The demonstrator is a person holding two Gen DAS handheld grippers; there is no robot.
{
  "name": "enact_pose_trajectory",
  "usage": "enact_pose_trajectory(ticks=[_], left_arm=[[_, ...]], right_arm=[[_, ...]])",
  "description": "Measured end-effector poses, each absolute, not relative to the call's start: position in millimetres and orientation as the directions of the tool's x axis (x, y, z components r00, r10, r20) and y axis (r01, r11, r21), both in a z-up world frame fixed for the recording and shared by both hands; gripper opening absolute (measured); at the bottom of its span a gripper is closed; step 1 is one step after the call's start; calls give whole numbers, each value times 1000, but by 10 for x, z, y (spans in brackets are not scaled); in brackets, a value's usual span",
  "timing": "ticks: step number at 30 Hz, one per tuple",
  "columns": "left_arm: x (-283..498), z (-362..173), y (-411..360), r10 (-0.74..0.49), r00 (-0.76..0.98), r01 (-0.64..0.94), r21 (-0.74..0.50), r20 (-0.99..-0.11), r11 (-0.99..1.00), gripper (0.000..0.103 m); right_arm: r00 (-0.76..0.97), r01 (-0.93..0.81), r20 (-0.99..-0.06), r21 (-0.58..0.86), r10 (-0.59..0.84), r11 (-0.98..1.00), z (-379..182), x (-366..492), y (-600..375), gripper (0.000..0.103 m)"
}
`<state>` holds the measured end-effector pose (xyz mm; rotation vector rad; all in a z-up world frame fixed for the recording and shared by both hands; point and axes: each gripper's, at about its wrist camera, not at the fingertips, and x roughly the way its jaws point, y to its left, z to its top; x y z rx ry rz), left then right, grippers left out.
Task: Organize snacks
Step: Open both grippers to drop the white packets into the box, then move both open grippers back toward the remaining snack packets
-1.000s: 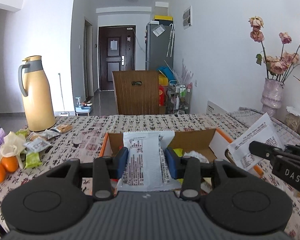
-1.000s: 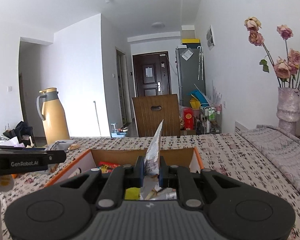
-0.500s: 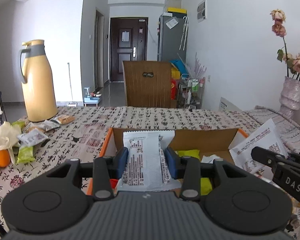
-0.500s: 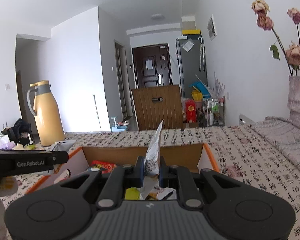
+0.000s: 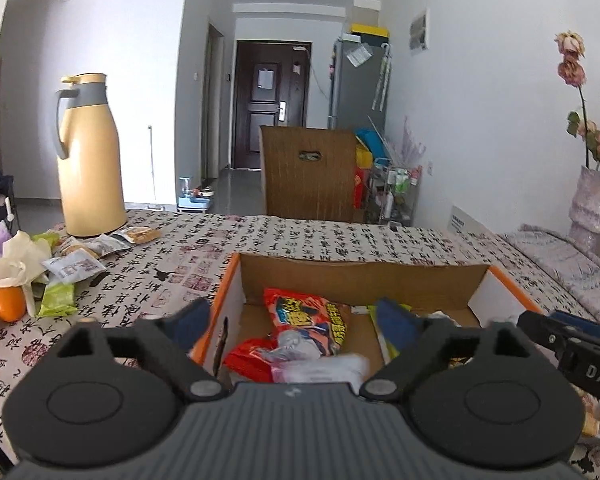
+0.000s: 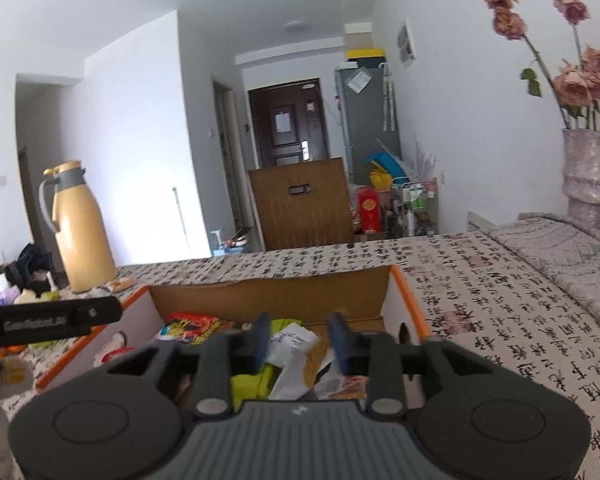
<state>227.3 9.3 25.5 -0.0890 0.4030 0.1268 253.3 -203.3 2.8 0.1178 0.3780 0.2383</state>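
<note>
Left wrist view: The left gripper sits low over an open cardboard box with orange outer edges. Its jaws are opening; the blue-padded fingers stand spread wide, and nothing is pinched between them. Inside the box, below the gap, lie a red-and-orange snack packet, a smaller red packet and a blurred white packet. The box rests on a surface covered with a cloth printed in black characters. At the left of the surface stands a yellow thermos jug; more loose snack packets and oranges lie near it, outside the box. A vase of dried roses stands at the far right. The tip of the right gripper enters at the right edge, just beside the box.

Right wrist view: The right gripper points into the same cardboard box. Its jaws are opening; the fingers stand partly apart and grip nothing. A white printed packet lies loose in the box between and below them, on top of a lime-green packet. A red-and-orange packet lies toward the box's left side. The left gripper shows as a dark bar at the left edge. The thermos jug stands beyond it.
</note>
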Motion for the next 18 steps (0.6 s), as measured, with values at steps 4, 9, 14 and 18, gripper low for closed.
enact_pose_trajectory(ticks=[4,9,14,18], left_arm=[[2245,268,98,111,916,-148,-68,-386,987,103],[2248,255,78,108,913,-144,-63,-394,988,103],[2253,251,88,106,912,-144,-67,-396,987,103],[2240,249,86,103,913,-140,-66,-395,988,103]], right_arm=[[914,-185,-334,166,231,969,28,2511,-2067,98],[917,-169,-335,162,216,972,16,2498,-2078,103],[915,-172,-339,159,217,972,8,2505,-2080,103],[915,-172,-339,158,217,972,9,2503,-2074,103]])
